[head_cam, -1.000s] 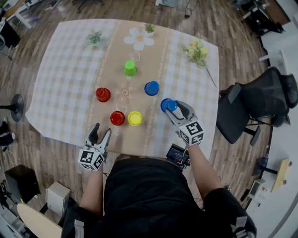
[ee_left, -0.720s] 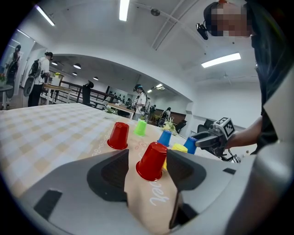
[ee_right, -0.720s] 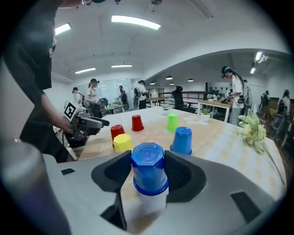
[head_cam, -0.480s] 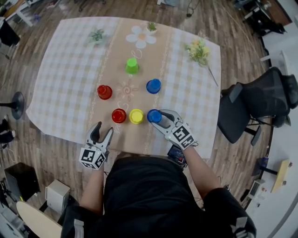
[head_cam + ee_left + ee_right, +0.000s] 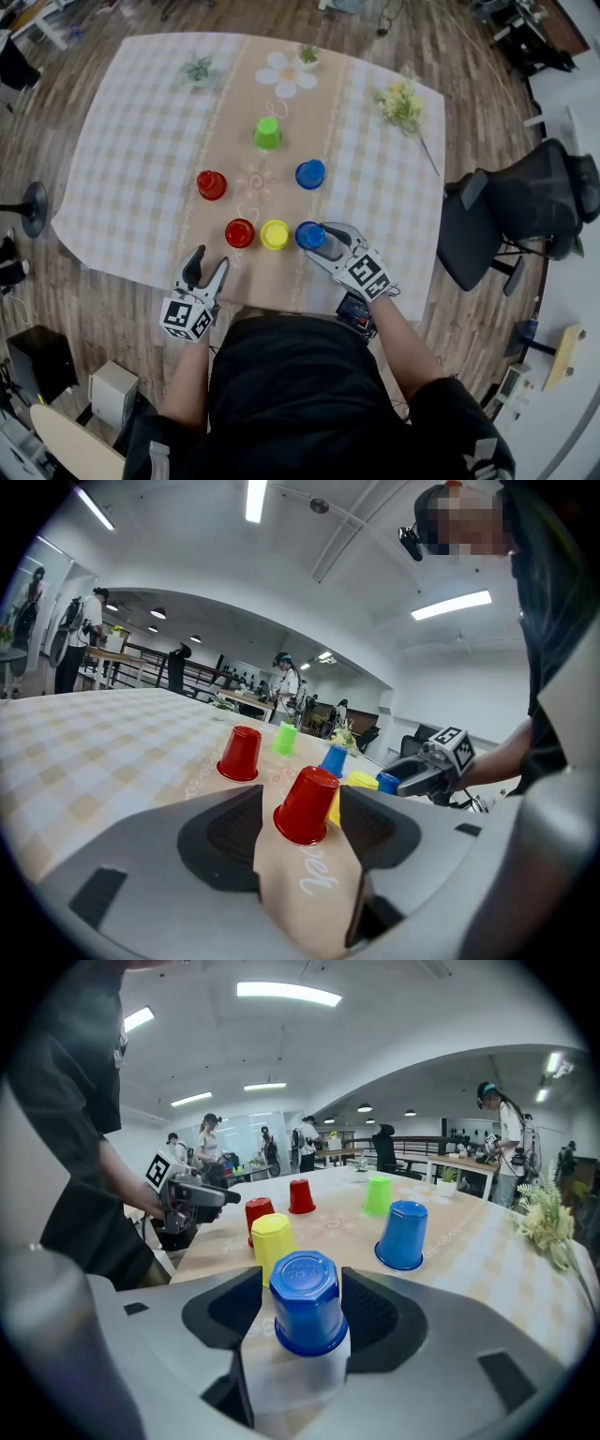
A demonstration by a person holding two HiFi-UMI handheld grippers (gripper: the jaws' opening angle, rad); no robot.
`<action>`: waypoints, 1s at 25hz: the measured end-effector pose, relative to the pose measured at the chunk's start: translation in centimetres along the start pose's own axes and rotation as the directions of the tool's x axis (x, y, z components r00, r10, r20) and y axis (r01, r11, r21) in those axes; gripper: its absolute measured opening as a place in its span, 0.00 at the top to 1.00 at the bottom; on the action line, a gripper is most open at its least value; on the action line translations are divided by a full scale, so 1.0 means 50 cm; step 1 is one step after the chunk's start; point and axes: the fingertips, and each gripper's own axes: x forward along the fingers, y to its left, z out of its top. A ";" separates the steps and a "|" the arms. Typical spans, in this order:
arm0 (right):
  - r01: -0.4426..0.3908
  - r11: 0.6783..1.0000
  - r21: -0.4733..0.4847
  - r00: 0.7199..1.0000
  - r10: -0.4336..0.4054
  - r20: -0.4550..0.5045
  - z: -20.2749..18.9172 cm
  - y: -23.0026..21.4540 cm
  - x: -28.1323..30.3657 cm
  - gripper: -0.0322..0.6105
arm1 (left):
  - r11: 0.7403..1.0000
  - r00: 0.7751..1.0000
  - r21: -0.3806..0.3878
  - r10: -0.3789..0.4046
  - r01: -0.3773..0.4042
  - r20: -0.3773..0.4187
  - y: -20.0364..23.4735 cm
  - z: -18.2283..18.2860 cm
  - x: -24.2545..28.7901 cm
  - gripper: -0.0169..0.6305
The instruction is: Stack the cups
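Note:
Upside-down cups stand on the table: a green cup (image 5: 267, 132), a far blue cup (image 5: 309, 173), a far red cup (image 5: 211, 185), and a near row of red cup (image 5: 239, 232), yellow cup (image 5: 275, 234) and blue cup (image 5: 307, 234). My right gripper (image 5: 320, 241) has just been opening. The near blue cup (image 5: 305, 1302) rests on the cloth between its jaws, and the pads no longer clamp it. My left gripper (image 5: 208, 262) hovers open at the table's near edge, with the near red cup (image 5: 306, 804) a little ahead of its jaws.
The checked tablecloth (image 5: 131, 141) has a tan runner down its middle. At the far side are a yellow flower bunch (image 5: 398, 105) and two small plants (image 5: 197, 69) (image 5: 307, 54). An office chair (image 5: 525, 211) stands right of the table.
My right gripper carried the blue cup leftward and down, setting it beside the yellow cup. Its jaws then spread a little. The left gripper stayed where it was.

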 end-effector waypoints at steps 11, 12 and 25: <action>0.140 0.986 0.091 0.962 -0.157 0.225 0.129 -0.120 -0.095 0.49 | 1.000 1.000 0.003 -0.005 0.005 -0.001 -0.009 -0.007 0.009 0.60; 0.156 0.983 0.096 0.956 -0.174 0.234 0.134 -0.140 -0.099 0.49 | 1.000 1.000 0.004 -0.005 0.005 -0.001 -0.009 -0.006 0.009 0.60; 0.139 0.982 0.124 0.971 -0.160 0.178 0.129 -0.256 0.045 0.46 | 1.000 1.000 0.004 0.003 -0.003 -0.020 -0.003 -0.004 0.001 0.60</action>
